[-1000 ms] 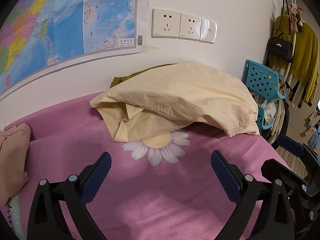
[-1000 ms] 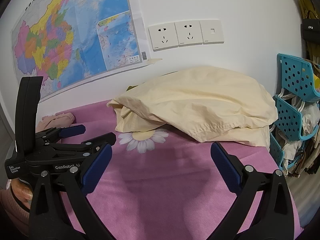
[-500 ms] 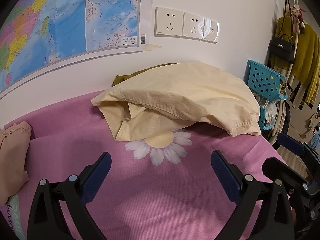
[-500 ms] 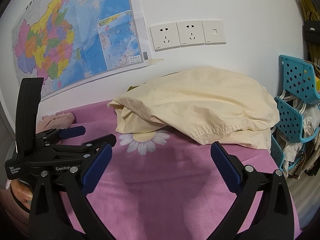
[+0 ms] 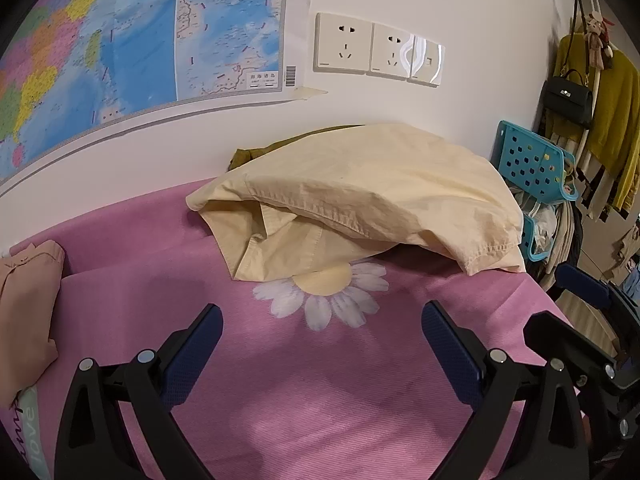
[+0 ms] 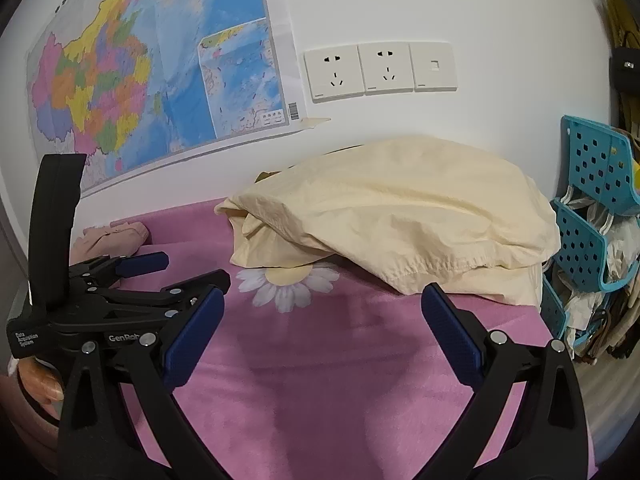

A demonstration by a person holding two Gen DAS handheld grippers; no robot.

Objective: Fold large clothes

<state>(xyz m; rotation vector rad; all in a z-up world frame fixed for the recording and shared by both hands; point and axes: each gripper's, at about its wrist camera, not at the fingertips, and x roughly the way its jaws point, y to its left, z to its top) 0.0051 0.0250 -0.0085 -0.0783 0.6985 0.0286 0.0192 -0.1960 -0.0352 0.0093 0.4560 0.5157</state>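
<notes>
A crumpled pale yellow garment (image 5: 360, 204) (image 6: 404, 220) lies heaped at the back of the pink daisy-print cloth (image 5: 320, 380) (image 6: 320, 380), against the wall. An olive garment (image 5: 248, 156) peeks out behind it. My left gripper (image 5: 322, 340) hovers open over the pink cloth, short of the yellow heap, nothing between its blue pads. My right gripper (image 6: 322, 320) is open too, a little in front of the heap's right half. The left gripper's body (image 6: 120, 292) shows at the left of the right wrist view, held by a hand (image 6: 36, 384).
A folded pink garment (image 5: 24, 304) (image 6: 112, 236) lies at the left edge. A blue perforated rack (image 5: 532, 176) (image 6: 592, 216) with bags stands right of the surface. A map (image 6: 152, 68) and wall sockets (image 5: 376, 50) hang behind. Clothes and a black handbag (image 5: 568, 100) hang far right.
Both grippers have drifted slightly closer to the yellow heap, which sits a little lower in both views. Both stay open and hold nothing.
</notes>
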